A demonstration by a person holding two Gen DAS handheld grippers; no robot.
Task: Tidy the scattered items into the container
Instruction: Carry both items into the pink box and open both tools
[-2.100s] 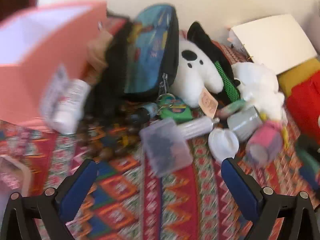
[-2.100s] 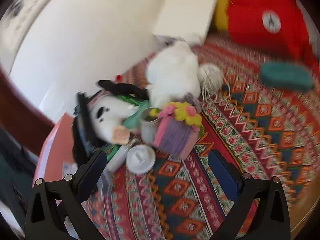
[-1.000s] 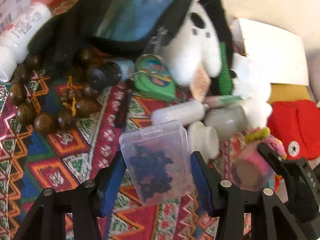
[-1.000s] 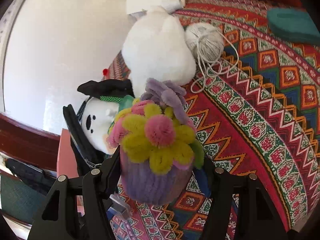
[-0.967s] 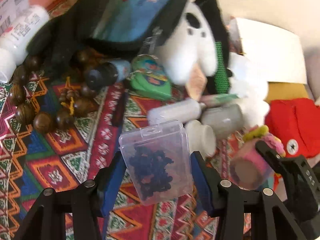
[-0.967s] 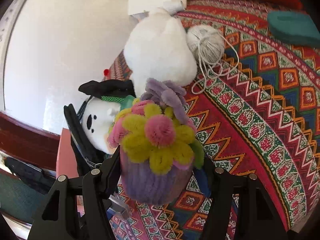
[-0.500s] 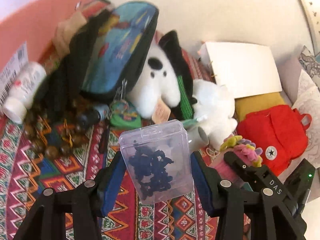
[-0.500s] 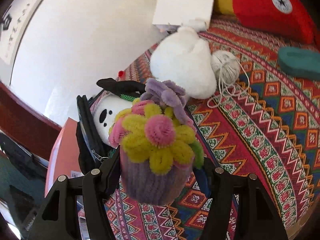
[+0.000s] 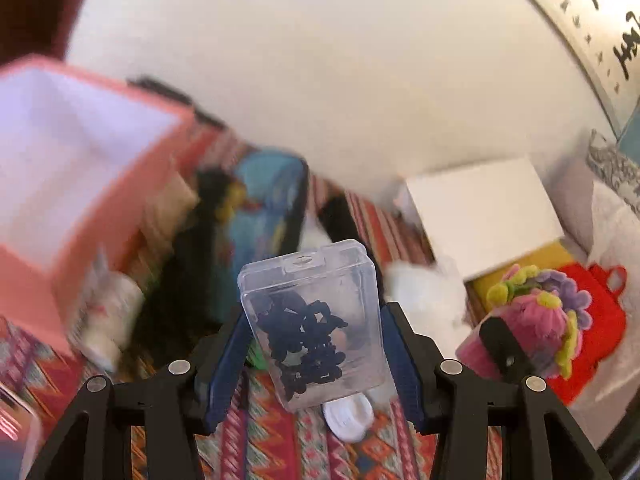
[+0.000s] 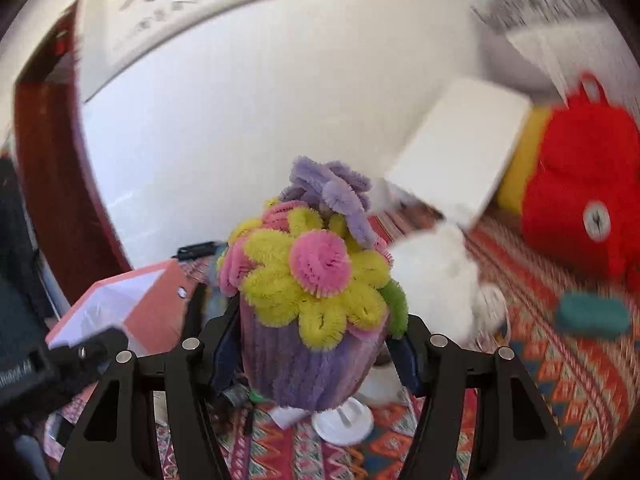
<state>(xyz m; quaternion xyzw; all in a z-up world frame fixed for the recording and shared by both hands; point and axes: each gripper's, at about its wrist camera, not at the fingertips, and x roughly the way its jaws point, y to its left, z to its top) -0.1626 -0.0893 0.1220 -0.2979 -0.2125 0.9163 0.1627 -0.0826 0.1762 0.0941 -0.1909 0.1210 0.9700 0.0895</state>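
Both grippers loaded and clear of the cloth, pink container off at ten o'clock

The left gripper point(image 9: 312, 336) clamps a clear plastic case point(image 9: 314, 322) of dark beads between its blue pads; the right gripper point(image 10: 316, 344) squeezes a fuzzy flower pot point(image 10: 312, 316) by its purple base. The open pink container point(image 9: 76, 176) sits at ten o'clock in the left view and at eight o'clock in the right view, with a blue pouch point(image 9: 264, 196) and a white bottle point(image 9: 108, 320) crowded against its near wall. The hard, smooth case could slide out of a slack grip. The soft pot could tilt as its plush gives. Two grippers converging on one opening could collide, or clip the rim and shove the box.
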